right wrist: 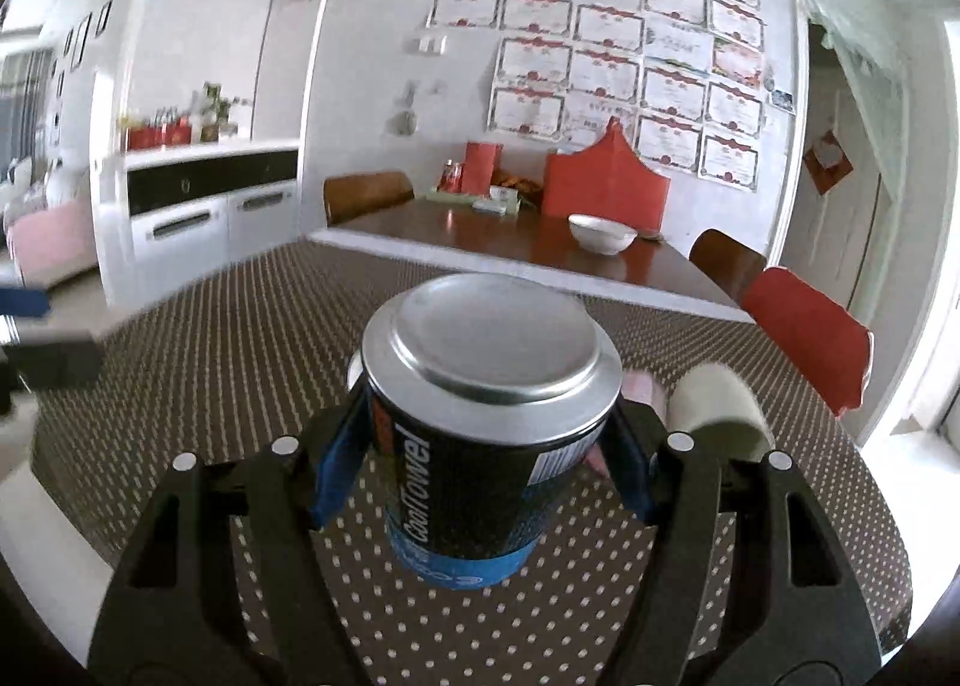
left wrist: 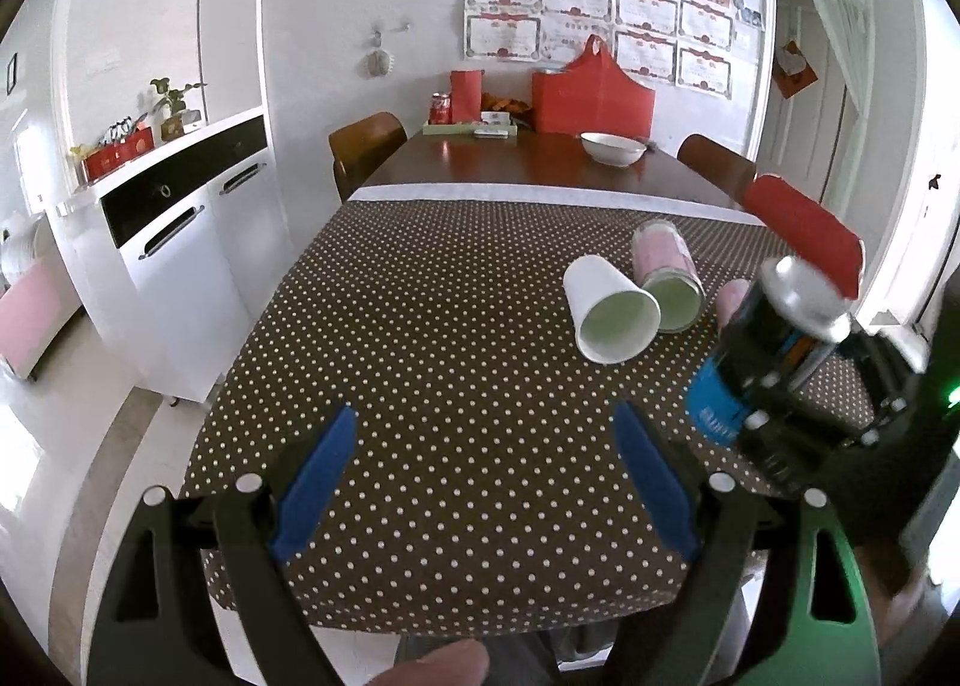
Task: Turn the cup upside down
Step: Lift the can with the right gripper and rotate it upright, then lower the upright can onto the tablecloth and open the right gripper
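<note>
Right tool (right wrist: 486,446) is closed on the dark cup (right wrist: 480,434), blue pads pressed against its two sides just under the metal end. That silver end faces up and slightly away from the camera; the printed lettering runs sideways along the wall. The blue-banded end points down toward the bench (right wrist: 180,338). Cup is held clear above the dotted cloth, not resting on it.

Left tool (left wrist: 486,482) is open wide, nothing between its pads, hovering over bare cloth near the front edge of the bench (left wrist: 420,326). In the left view the right tool with the cup (left wrist: 780,338) sits off to its right, tilted and blurred.

Other cups: a white paper cup (left wrist: 609,308) and a pink one (left wrist: 666,278) lie on their sides, touching, mouths toward the camera, just behind and left of the held cup.

Judgement: the flip is partly through or nearly turned. Cannot tell from these views whether the silver end is lid or base, so orientation is unconfirmed. Remaining: finish the turn if needed, set the cup down on the cloth, release.
</note>
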`<action>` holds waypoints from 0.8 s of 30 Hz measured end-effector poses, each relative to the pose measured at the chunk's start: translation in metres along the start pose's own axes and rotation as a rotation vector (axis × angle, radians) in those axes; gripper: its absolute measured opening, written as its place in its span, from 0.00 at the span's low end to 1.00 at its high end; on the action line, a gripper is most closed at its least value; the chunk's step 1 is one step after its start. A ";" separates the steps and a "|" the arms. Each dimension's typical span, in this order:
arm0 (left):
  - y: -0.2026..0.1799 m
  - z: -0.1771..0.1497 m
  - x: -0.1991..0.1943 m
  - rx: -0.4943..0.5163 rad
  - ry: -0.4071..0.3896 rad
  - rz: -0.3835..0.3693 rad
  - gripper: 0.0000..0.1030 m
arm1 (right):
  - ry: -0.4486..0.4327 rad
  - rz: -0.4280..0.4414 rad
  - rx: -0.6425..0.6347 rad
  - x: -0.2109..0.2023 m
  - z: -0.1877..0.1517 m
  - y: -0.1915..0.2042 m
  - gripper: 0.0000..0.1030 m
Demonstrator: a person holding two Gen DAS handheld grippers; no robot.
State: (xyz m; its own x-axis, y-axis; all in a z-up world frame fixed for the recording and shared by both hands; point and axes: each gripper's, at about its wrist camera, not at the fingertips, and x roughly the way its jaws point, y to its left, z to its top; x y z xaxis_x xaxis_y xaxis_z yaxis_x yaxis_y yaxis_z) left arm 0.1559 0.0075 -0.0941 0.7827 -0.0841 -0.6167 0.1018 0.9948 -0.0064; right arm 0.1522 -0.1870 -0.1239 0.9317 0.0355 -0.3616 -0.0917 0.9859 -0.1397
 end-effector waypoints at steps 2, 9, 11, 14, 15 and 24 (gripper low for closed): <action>0.000 -0.003 -0.002 0.002 -0.002 0.004 0.83 | 0.014 -0.005 -0.015 0.005 -0.009 0.005 0.66; 0.003 -0.006 -0.007 -0.005 -0.006 0.011 0.83 | 0.049 -0.004 -0.022 0.012 -0.018 0.009 0.66; 0.003 -0.006 -0.007 -0.005 -0.006 0.009 0.83 | 0.050 -0.005 -0.025 0.011 -0.018 0.008 0.66; 0.001 -0.007 -0.009 0.000 -0.007 0.008 0.83 | 0.062 0.005 -0.017 0.011 -0.017 0.006 0.67; 0.001 -0.007 -0.009 0.000 -0.008 0.008 0.83 | 0.061 0.014 -0.006 0.010 -0.016 0.004 0.74; -0.004 -0.007 -0.018 0.009 -0.023 0.006 0.83 | 0.068 0.060 0.051 0.005 -0.008 -0.008 0.94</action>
State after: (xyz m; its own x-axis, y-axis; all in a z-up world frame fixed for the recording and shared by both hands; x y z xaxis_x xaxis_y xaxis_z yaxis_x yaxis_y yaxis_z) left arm 0.1370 0.0056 -0.0885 0.7971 -0.0797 -0.5985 0.1027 0.9947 0.0042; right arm 0.1548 -0.1964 -0.1324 0.8987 0.0852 -0.4302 -0.1270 0.9895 -0.0694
